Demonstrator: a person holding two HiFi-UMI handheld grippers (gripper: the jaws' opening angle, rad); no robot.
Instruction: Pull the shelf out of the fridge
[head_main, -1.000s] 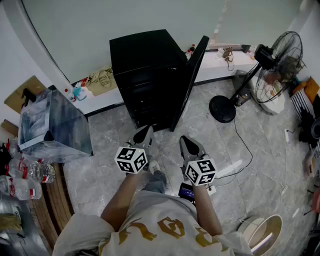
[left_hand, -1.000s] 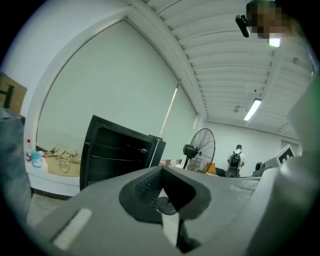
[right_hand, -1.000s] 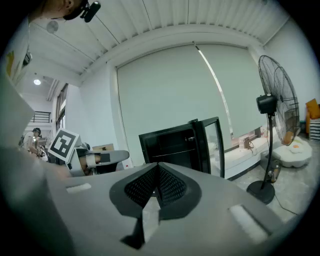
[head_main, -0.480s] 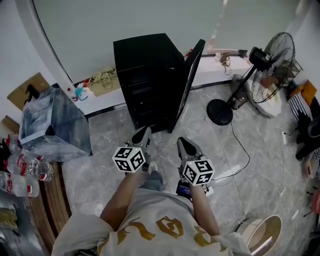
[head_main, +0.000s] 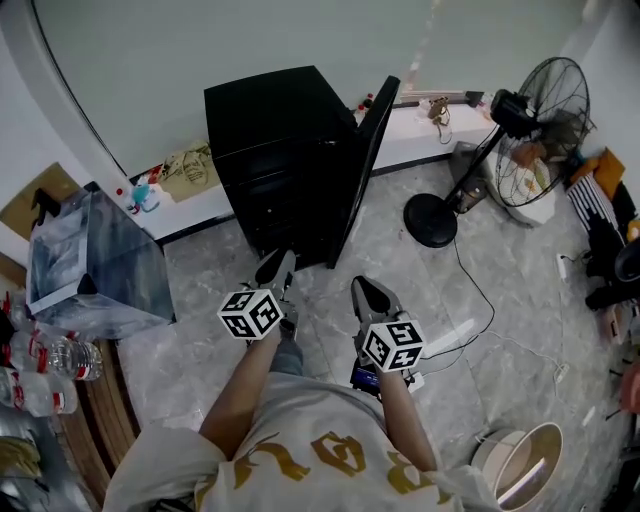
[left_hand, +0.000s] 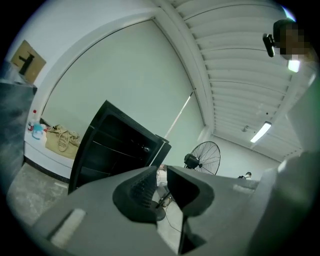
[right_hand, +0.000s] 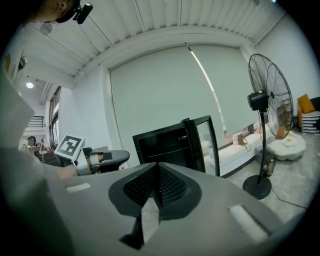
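Note:
A black fridge (head_main: 280, 150) stands on the floor against the wall with its door (head_main: 362, 170) swung open to the right. The left gripper view shows its dark inside with thin shelves (left_hand: 117, 148), and the right gripper view also shows a shelf (right_hand: 166, 151). My left gripper (head_main: 276, 268) is held just short of the fridge's foot. Its jaws are opening, with a narrow gap and nothing between them (left_hand: 161, 172). To its right, my right gripper (head_main: 370, 293) is a little farther back, shut and empty (right_hand: 157, 170).
A pedestal fan (head_main: 530, 130) with a round base (head_main: 430, 220) stands to the right, and its cable (head_main: 480, 290) trails over the floor. A clear plastic box (head_main: 90, 265) and bottles (head_main: 40, 370) are at the left. A white bin (head_main: 520, 460) sits at the lower right.
The head view has swung slightly, so the fridge sits further left in the picture. Both grippers stay side by side in front of the fridge, and neither holds anything.

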